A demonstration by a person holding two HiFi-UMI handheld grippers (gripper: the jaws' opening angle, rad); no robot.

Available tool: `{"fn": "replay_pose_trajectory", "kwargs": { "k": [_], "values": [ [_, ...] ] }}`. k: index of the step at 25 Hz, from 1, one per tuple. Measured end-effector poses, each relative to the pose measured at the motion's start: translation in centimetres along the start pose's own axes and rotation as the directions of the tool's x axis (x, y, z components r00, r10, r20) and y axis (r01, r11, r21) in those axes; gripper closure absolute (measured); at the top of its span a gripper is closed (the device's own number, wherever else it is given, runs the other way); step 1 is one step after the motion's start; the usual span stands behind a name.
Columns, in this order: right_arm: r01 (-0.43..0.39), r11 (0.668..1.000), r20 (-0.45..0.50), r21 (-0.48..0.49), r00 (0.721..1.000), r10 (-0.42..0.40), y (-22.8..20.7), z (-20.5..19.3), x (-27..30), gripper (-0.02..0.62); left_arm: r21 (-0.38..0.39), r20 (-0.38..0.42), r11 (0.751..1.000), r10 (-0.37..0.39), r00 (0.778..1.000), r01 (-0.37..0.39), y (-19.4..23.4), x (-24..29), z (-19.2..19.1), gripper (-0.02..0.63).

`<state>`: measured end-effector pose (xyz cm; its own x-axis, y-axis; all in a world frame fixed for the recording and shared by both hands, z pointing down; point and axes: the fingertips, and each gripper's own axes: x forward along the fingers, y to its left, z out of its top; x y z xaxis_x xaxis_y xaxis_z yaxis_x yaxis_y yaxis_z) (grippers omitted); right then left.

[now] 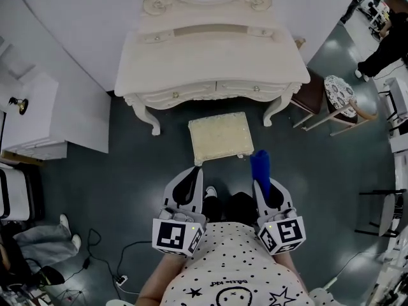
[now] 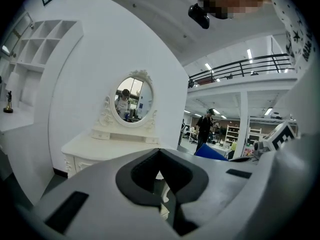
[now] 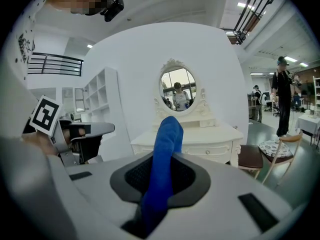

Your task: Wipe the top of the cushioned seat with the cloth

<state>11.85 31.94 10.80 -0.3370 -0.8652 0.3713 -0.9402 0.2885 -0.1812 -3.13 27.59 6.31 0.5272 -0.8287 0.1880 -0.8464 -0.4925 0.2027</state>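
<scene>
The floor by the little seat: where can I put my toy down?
The floor is bare left of the cushioned seat, as far as the white cabinet, and right of it, up to the chairs. The seat's top is bare too. It is crowded at lower left with cables, and just below the seat by the person's shoes.

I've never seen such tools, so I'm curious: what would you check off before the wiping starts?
1. Grip on cloth: ok, right tongs are shut on it.
2. State of left tongs: ok, shut and empty, by the seat's near left corner.
3. Top of seat bare: ok, nothing lies on it.
4. Contact of cloth with seat: not ok, the cloth sits off the near right corner.
5. Cleanness of cloth: cannot tell.
</scene>
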Motion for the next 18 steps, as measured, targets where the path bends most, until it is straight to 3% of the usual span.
{"fn": "replay_pose_trajectory", "kwargs": {
  "k": [11, 18],
  "values": [
    [0.008, 0.999, -0.073, 0.031, 0.997, -0.006, -2.0, -0.6, 3.0, 0.532, -0.049, -0.088, 0.998, 0.039, 0.995, -0.044, 2.3, 3.1, -2.3, 0.609],
    [-0.036, 0.999, -0.07, 0.029, 0.997, 0.038, -6.4, 1.9, 8.0, 0.532, -0.023, -0.06, 0.994, 0.104, 0.993, -0.106, 3.8, 8.7, -0.3, 0.609]
  ]
}}
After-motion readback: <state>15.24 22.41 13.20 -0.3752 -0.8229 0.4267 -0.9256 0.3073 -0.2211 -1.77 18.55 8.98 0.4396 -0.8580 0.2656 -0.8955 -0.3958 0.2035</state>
